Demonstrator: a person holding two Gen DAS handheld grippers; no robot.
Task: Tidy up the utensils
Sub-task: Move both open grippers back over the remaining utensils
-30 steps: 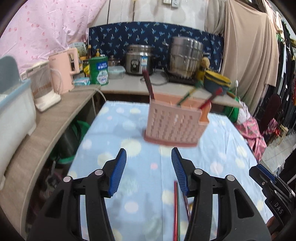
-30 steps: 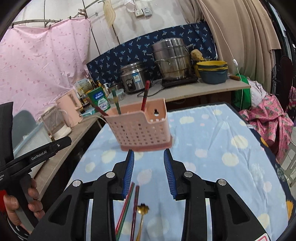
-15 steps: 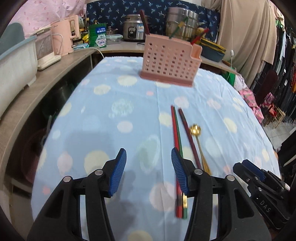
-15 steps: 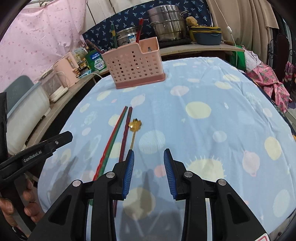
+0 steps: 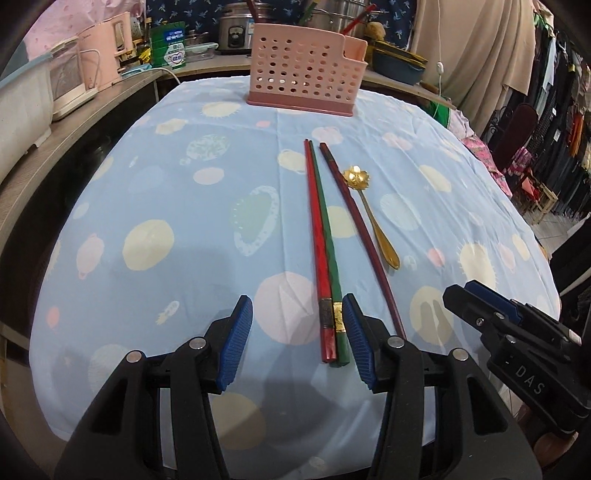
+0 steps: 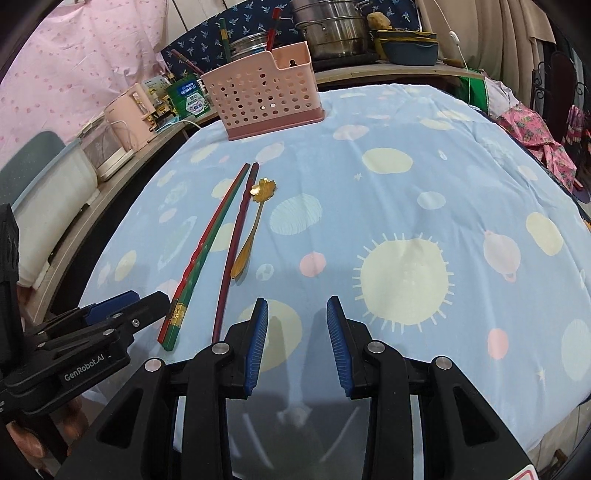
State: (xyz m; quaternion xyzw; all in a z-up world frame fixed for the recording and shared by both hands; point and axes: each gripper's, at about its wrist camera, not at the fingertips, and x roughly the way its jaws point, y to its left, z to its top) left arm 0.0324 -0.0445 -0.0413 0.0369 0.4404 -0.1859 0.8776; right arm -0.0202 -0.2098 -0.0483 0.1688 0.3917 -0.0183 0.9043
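Observation:
A pink perforated utensil holder [image 5: 304, 70] stands at the table's far end with several chopsticks in it; it also shows in the right wrist view [image 6: 266, 94]. On the blue cloth lie a red chopstick [image 5: 317, 236] and a green chopstick [image 5: 328, 243] side by side, a dark red chopstick [image 5: 360, 229] and a gold spoon [image 5: 373, 218]. My left gripper [image 5: 297, 332] is open and empty, its right pad beside the near ends of the red and green pair. My right gripper [image 6: 295, 339] is open and empty, right of the dark red chopstick [image 6: 231, 254].
A counter on the left holds a pink kettle [image 5: 101, 66], a white appliance [image 5: 70, 88] and a green tin [image 5: 171, 50]. Steel pots [image 6: 332, 29] and bowls [image 6: 406, 48] stand behind the table. Clothes hang at the right.
Both grippers have pulled back from the holder and dropped toward the table's near edge. The loose chopsticks and spoon now lie just ahead of them. Both stay open.

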